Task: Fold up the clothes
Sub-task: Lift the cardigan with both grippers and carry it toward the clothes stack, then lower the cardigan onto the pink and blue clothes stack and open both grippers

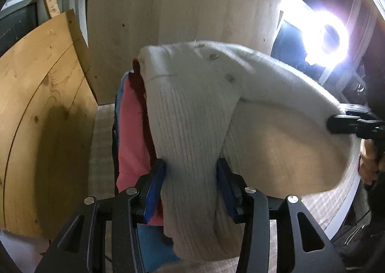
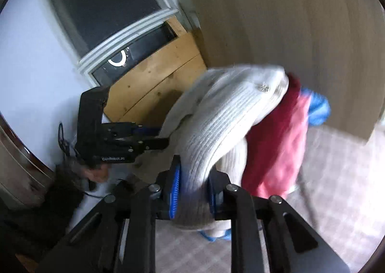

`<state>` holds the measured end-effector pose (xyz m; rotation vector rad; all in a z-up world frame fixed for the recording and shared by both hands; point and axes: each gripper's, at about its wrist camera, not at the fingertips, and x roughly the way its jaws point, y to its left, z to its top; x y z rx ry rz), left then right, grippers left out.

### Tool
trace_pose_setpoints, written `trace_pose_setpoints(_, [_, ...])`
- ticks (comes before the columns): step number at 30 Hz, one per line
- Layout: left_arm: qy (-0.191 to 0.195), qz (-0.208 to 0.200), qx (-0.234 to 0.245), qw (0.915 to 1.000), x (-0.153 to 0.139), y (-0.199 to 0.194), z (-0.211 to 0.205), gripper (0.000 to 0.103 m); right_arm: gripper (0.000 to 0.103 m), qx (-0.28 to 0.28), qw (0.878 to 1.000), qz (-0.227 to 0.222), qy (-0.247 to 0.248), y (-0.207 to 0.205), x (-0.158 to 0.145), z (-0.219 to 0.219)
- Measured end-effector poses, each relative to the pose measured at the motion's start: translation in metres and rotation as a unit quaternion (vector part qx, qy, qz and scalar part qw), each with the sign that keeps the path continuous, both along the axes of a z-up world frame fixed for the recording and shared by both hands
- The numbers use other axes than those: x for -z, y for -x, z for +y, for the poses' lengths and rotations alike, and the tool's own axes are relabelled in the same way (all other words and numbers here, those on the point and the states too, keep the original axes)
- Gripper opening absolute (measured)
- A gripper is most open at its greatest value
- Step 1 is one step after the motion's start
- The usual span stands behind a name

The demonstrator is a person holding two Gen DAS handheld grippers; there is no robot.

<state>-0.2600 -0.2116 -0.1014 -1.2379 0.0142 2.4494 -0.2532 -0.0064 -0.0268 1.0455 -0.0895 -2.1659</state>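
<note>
Left wrist: left hand-held gripper [image 1: 191, 186] clamps white sweater [image 1: 216, 109].

The white ribbed sweater [image 1: 192, 114] hides most of the pink garment [image 1: 131, 133] and blue garment [image 2: 317, 107], while motion blurs the right wrist view.

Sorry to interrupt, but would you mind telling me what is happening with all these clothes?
A person is folding clothes with a handheld gripper in each hand. Both grippers are clamped on a cream ribbed cardigan: the left gripper has a bunched section between its jaws, and the right gripper holds another part. The cardigan is lifted and draped over a pile of red, pink and blue garments. It is not yet folded flat. A pale wooden panel stands behind.
</note>
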Motion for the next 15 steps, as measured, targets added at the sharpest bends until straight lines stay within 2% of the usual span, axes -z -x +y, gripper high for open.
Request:
trace_pose_setpoints(1, [0.004, -0.001, 0.001, 1.0000, 0.001, 0.000, 0.001, 0.044, 0.026, 0.007, 0.999, -0.009, -0.033, 0.001, 0.011, -0.001])
trace_pose_setpoints(2, [0.005, -0.002, 0.001, 1.0000, 0.000, -0.001, 0.001, 0.044, 0.026, 0.015, 0.996, -0.058, -0.067, 0.007, 0.033, 0.001])
trace_pose_setpoints(4, [0.003, -0.005, 0.000, 1.0000, -0.005, -0.004, -0.001, 0.044, 0.027, 0.035, 0.991, -0.120, -0.049, 0.013, 0.053, 0.018])
trace_pose_setpoints(5, [0.002, 0.003, -0.001, 1.0000, -0.012, -0.006, -0.002, 0.042, 0.027, 0.041, 0.992, -0.119, -0.028, 0.012, 0.047, 0.028])
trace_pose_setpoints(6, [-0.001, 0.013, -0.003, 0.9999, -0.020, -0.008, -0.003, 0.040, 0.027, 0.046, 0.993, -0.103, -0.020, 0.012, 0.037, 0.033])
trace_pose_setpoints(10, [-0.017, 0.060, -0.016, 0.9979, -0.059, -0.002, -0.007, 0.040, 0.027, 0.069, 0.997, 0.020, 0.007, 0.026, -0.026, 0.031])
trace_pose_setpoints(12, [-0.025, 0.065, -0.016, 0.9975, -0.068, 0.019, -0.005, 0.040, 0.027, 0.072, 0.996, 0.052, 0.030, 0.039, -0.043, 0.035])
trace_pose_setpoints(15, [-0.027, 0.066, -0.015, 0.9974, -0.070, 0.060, 0.001, 0.040, 0.027, 0.072, 0.995, 0.061, 0.020, 0.077, -0.046, 0.014])
